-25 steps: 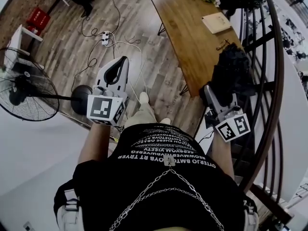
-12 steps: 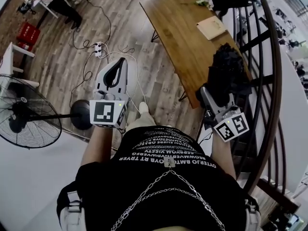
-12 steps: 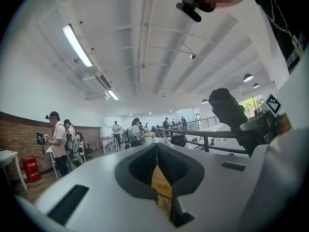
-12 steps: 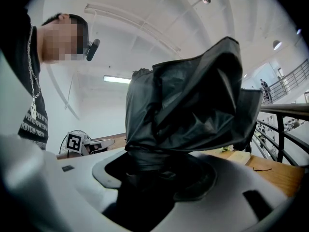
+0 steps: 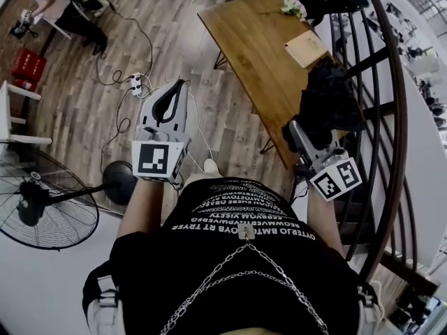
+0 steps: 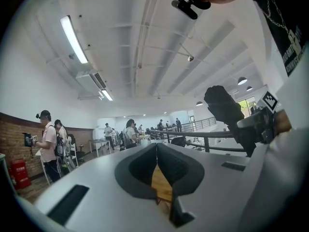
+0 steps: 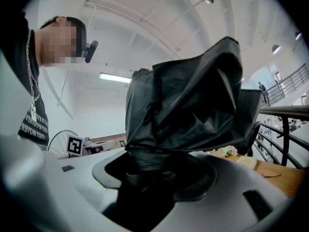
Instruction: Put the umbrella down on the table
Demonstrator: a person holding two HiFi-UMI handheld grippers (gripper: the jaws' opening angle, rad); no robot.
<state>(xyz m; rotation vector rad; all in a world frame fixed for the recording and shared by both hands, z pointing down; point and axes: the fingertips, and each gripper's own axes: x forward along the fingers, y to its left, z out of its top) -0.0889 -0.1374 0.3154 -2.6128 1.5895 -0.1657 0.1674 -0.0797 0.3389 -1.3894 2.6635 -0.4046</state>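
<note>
Umbrella [image 7: 188, 105]: black and folded, with glossy fabric bunched in loose, crumpled folds.
Umbrella's place: it is held in the air, standing up out of the right gripper [image 5: 309, 137]. In the head view it overlaps the near right edge of the surface [image 5: 251, 40], beside the dark railing [image 5: 391, 117].
Right gripper: clenched on the umbrella's lower end, with fabric filling the gap between its jaws.
Left gripper [image 5: 177, 84]: jaws pressed together, holding nothing.
Fan [image 5: 49, 211]: stands on the wooden floor at the person's left.
Surface: a long wooden top carrying a tan pad [image 5: 307, 47] and, farther off, white flowers [image 5: 293, 5].
Red crate [image 5: 28, 65]: on the floor at far left; its contents are too small to tell.
</note>
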